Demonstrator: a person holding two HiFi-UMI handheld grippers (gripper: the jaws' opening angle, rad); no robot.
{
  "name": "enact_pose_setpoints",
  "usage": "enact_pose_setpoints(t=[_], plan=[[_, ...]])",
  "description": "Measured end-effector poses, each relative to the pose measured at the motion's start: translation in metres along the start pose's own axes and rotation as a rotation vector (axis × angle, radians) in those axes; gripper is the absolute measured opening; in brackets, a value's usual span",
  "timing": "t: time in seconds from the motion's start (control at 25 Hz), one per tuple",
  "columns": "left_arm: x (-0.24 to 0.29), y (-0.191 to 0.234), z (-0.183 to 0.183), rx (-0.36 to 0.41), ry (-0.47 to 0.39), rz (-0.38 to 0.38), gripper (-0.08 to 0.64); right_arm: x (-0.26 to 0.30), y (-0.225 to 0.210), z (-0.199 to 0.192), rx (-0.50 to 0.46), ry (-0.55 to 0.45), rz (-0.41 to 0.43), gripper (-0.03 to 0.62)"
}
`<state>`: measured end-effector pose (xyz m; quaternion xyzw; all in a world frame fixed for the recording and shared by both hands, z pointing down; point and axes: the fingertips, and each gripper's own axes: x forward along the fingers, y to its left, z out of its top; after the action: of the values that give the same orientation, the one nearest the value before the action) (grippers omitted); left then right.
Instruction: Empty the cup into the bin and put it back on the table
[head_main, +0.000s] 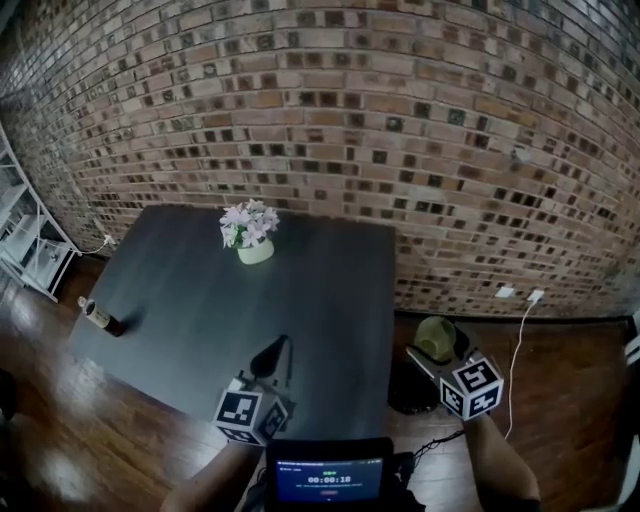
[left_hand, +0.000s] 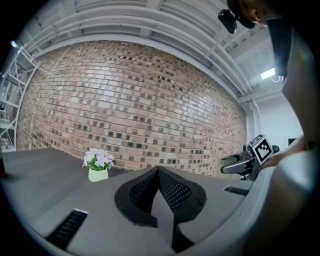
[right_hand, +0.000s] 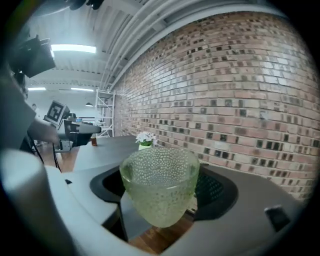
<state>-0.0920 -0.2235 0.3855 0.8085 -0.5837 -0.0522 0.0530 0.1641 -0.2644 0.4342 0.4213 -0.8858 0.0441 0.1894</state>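
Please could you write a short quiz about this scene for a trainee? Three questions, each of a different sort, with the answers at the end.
1. True or false: the left gripper has its jaws shut, with nothing between them.
2. What does the right gripper hold? A) a spoon B) a green cup C) a plate
3. Fill in: the flower pot stands on the dark ____.

Key: 1 true; 2 B; 3 table.

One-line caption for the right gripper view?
Right tongs grip a green pebbled cup; flower pot on the table behind.
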Motion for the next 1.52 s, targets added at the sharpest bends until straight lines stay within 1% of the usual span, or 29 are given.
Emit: enact_pose_setpoints(t=[0.12,0.2,0.44,0.6,0.92,1.08,1.32,1.52], plan=[[-0.012,0.01,0.0,-0.007,0.002,0.034,0.0,0.022,0.034,-0.003,-0.028,0.001,0.088,0.397],[-0.019,0.019,-0.002,-0.003,-0.002,0.054,0.0,0.032,0.051,-0.001,-0.038,0.002,0.131,0.397],[-0.034,0.038,-0.007,-0.002,0.015,0.119,0.0,0.055,0.084,0.005,-0.038,-0.013,0.221,0.397],[-0.039,0.043,-0.005,-0.007,0.01,0.135,0.0,0.066,0.106,0.011,-0.045,-0.016,0.269,0.397],[-0.047,0.05,-0.007,-0.009,0.008,0.159,0.0,0.074,0.134,0.019,-0.048,-0.035,0.331,0.397],[-0.053,0.052,-0.015,-0.016,0.016,0.162,0.0,0.079,0.147,0.017,-0.046,-0.045,0.357,0.397],[-0.062,0.055,-0.026,-0.014,0.027,0.16,0.0,0.09,0.161,0.005,-0.043,-0.052,0.378,0.397],[-0.069,0.062,-0.051,-0.01,0.076,0.179,0.0,0.102,0.172,-0.016,-0.046,-0.023,0.397,0.397]])
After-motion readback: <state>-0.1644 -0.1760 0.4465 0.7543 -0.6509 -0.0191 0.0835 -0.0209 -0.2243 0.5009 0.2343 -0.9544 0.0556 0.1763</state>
